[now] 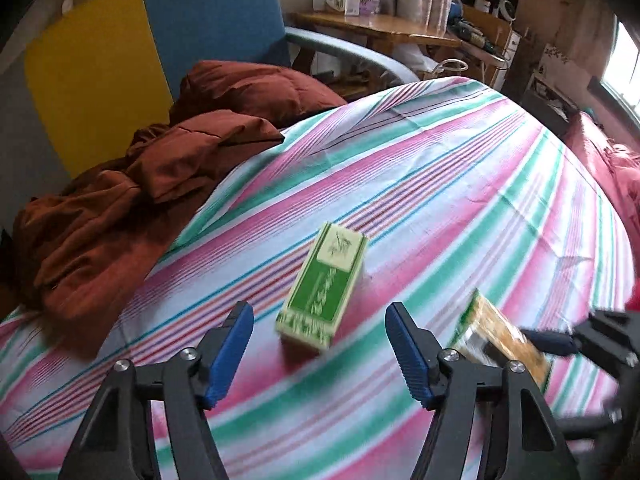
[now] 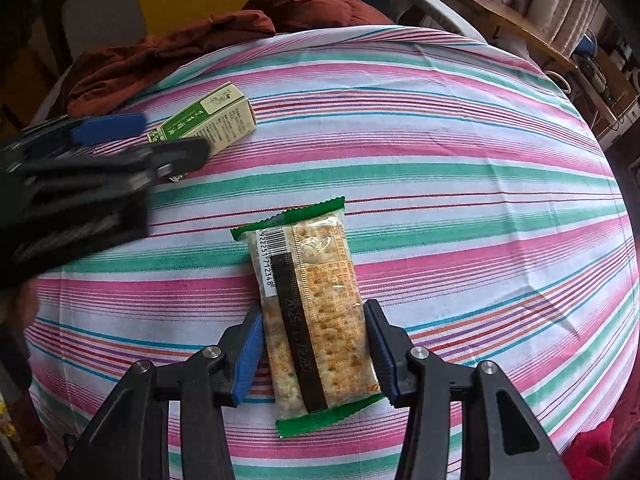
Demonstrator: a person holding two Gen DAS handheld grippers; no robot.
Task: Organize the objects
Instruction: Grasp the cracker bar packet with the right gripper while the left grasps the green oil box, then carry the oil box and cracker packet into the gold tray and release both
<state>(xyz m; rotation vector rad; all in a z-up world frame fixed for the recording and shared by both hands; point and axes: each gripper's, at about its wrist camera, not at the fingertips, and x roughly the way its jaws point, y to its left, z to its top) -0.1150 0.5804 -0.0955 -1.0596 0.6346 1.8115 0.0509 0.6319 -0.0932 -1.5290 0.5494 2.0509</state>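
Right hand-held gripper (image 2: 314, 344) clamps cracker packet (image 2: 316, 312) — left hand-held gripper (image 1: 320, 354) half-open, empty.

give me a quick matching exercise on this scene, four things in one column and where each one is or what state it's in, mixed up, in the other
Things:
1. green box
2. cracker packet
3. rust-brown cloth
4. left gripper

Places or states:
A. bunched up at the far left edge of the striped sheet
B. jaws apart, nothing between the pads
C. gripped between the pads of the right gripper
D. lying free on the stripes, just ahead of the open jaws

Pairs: 1-D, 2-C, 3-A, 4-B
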